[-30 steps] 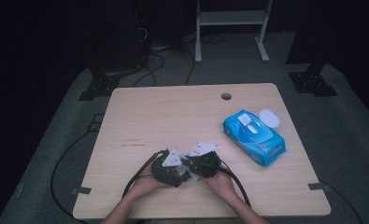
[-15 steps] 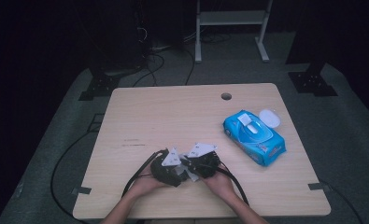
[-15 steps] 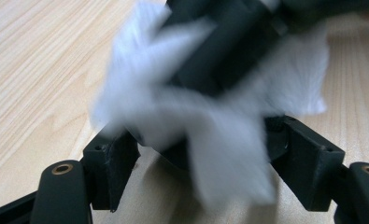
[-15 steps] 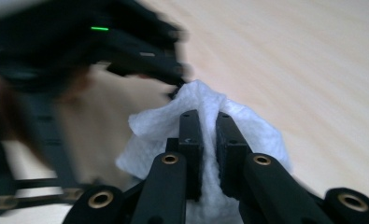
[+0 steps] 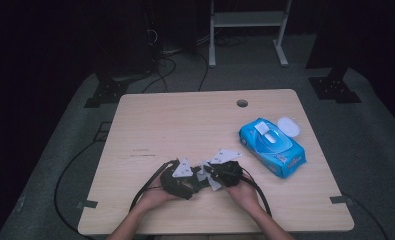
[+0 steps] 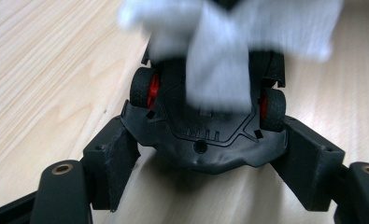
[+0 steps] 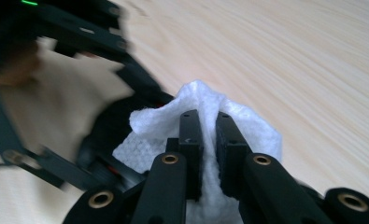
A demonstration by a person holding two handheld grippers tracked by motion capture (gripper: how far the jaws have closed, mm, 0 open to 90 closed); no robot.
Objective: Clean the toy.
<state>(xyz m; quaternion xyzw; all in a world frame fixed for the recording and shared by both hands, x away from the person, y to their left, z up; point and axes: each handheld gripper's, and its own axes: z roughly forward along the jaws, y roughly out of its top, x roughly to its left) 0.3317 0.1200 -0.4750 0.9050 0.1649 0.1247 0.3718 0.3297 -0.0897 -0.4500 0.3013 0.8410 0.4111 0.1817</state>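
A black toy car (image 6: 205, 140) with red wheel hubs lies underside up between the jaws of my left gripper (image 6: 209, 161), which press on its two sides. In the high view the left gripper (image 5: 184, 181) is near the table's front edge, facing the right gripper (image 5: 216, 174). My right gripper (image 7: 209, 122) is shut on a crumpled white wipe (image 7: 250, 128). The wipe (image 6: 219, 51) rests blurred against the far part of the car. The car (image 7: 105, 133) shows dark beneath the wipe in the right gripper view.
A blue pack of wipes (image 5: 272, 146) lies at the right of the wooden table (image 5: 185, 120), its white lid (image 5: 288, 126) flipped open. A round cable hole (image 5: 242, 103) sits near the far edge. Cables trail off the front left.
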